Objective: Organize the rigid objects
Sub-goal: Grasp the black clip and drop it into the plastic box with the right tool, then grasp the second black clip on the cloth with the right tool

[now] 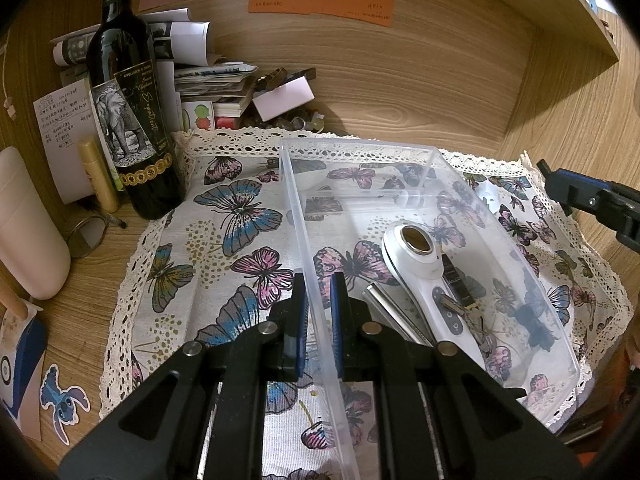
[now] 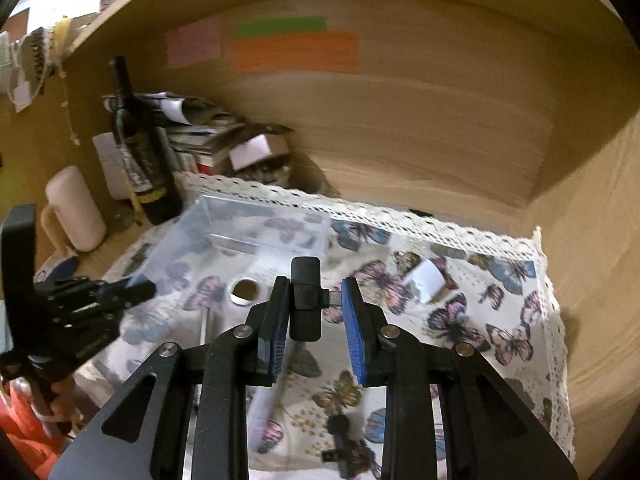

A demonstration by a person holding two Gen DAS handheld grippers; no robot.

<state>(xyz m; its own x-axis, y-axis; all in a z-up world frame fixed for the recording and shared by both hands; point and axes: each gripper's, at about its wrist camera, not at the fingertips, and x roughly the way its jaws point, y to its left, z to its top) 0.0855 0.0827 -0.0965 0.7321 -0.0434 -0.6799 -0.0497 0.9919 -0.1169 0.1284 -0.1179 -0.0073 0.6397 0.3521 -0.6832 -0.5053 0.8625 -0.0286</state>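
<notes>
Left gripper [image 1: 320, 304] clamped on the near side wall of the clear plastic bin [image 1: 400, 148], one pad inside and one outside. The bin rests on a butterfly-print cloth [image 1: 224, 240] and contains a white handheld device [image 1: 420, 272], a metal rod [image 1: 390, 310] and small dark items. Right gripper [image 2: 316, 304] closed on a small black plug-in gadget [image 2: 306, 300], its metal connector pointing toward 3 o'clock, held above the cloth. White block [image 2: 425, 285] on the cloth at 2 o'clock of the right gripper. Wine bottle [image 1: 128, 92] at 10 o'clock, beyond the cloth.
</notes>
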